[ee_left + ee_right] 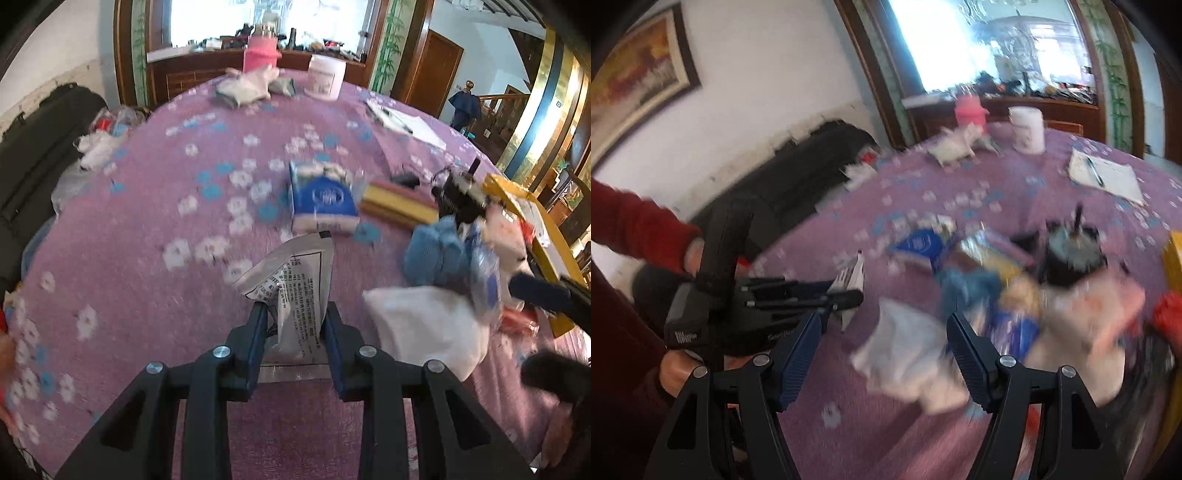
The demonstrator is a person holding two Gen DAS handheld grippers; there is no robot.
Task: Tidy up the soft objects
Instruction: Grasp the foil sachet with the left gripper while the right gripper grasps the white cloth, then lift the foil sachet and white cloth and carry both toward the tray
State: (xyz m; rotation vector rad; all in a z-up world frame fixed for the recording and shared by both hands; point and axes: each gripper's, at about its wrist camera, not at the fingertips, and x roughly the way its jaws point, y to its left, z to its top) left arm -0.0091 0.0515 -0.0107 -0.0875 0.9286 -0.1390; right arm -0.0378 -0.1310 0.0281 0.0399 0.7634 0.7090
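Note:
My left gripper (295, 314) is shut on a silvery printed packet (291, 284), held above the purple flowered tablecloth (147, 221). The right wrist view shows that gripper (846, 297) from the side with the packet (851, 278) sticking out of it. My right gripper (884, 325) is open, and a white cloth (905, 354) lies on the table in the gap without the pads pressing it. The cloth (428, 325) borders a blurred pile with a blue cloth (432, 254) and a pink-white plush (506, 236). One of the right fingers (539, 290) reaches in from the right.
A blue tissue pack (321, 199) and a yellow sponge (399, 206) lie mid-table beside a black holder (1071, 258). Farther back are a white plush toy (251, 86), a pink container (260, 55), a white tub (327, 75) and a notebook with a pen (1104, 173). A yellow box (546, 236) sits at the right edge.

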